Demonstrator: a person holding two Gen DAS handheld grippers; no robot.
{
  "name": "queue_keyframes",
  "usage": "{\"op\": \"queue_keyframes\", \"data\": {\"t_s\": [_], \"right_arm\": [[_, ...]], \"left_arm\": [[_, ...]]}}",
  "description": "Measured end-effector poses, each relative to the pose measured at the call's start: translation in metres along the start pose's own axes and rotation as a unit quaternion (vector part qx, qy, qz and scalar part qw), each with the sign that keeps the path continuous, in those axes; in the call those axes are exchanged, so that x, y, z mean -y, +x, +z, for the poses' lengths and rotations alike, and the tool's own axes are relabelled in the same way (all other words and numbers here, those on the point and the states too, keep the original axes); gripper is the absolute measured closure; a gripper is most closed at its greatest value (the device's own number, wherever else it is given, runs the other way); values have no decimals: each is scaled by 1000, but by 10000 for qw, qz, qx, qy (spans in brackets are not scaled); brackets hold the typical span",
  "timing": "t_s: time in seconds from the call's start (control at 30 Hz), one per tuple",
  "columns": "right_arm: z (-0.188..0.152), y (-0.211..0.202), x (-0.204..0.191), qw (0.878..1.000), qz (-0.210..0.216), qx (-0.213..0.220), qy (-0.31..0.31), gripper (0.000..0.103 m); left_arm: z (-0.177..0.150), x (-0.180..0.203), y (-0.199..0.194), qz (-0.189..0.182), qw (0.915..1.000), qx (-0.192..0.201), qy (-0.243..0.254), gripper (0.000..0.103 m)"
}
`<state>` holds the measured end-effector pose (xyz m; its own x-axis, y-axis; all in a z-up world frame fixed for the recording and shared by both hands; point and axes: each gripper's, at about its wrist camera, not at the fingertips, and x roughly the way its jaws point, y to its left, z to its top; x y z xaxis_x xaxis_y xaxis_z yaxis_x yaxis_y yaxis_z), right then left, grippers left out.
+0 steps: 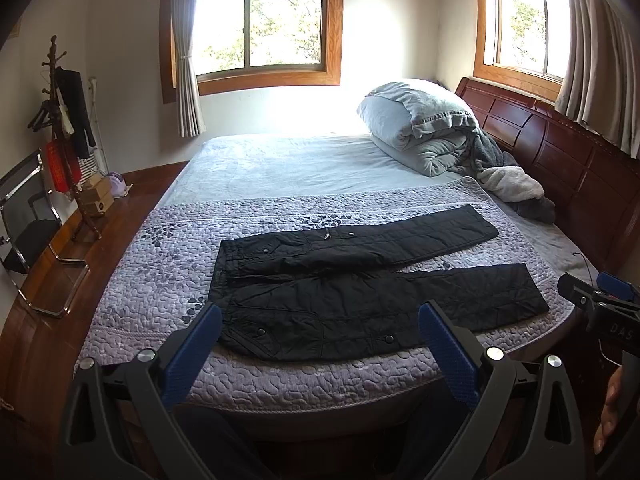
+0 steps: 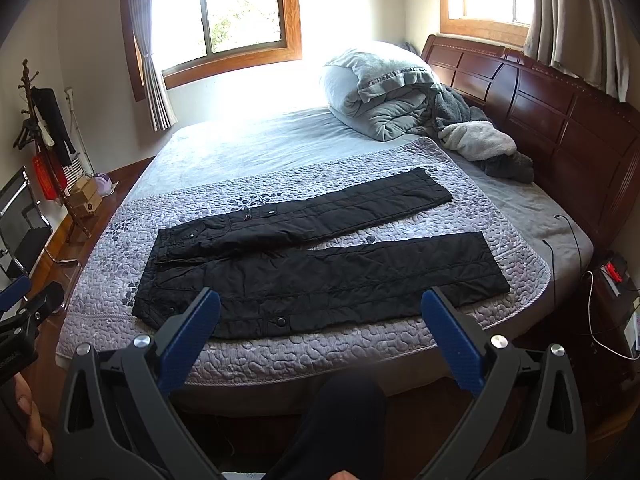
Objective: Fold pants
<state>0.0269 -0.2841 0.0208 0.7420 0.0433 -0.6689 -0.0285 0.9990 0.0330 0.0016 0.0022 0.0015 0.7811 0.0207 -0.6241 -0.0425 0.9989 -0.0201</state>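
I judged the main risk to be a sloppy first fold: the black quilted pants (image 1: 360,280) looked thick and slippery, so a shallow pinch on one layer could let the fabric slide out and leave the legs crooked. A second risk was dragging the purple quilted bedspread (image 1: 160,264) up with the cloth, since the pants lay flat against it near its front edge. The two legs were splayed apart toward the headboard (image 1: 560,148), so bringing one over the other unevenly would have offset the cuffs.

The pants lay spread on the bedspread, waistband on the side away from the headboard, cuffs pointing toward it. My left gripper (image 1: 320,324) hung with its fingers spread wide, holding nothing, short of the bedspread's front edge and above it, framing the pants' hip section. My right gripper (image 2: 320,308) was likewise wide open and empty, framing the near leg. Neither touched the pants.
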Motion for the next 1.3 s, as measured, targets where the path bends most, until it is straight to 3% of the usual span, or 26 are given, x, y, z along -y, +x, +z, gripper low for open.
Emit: {"op": "queue_keyframes", "data": {"t_s": [1.3], "right_arm": [[2, 0, -1, 10000, -22, 5, -37, 2]], "left_arm": [[3, 4, -3, 54, 10000, 39, -9, 4]]}}
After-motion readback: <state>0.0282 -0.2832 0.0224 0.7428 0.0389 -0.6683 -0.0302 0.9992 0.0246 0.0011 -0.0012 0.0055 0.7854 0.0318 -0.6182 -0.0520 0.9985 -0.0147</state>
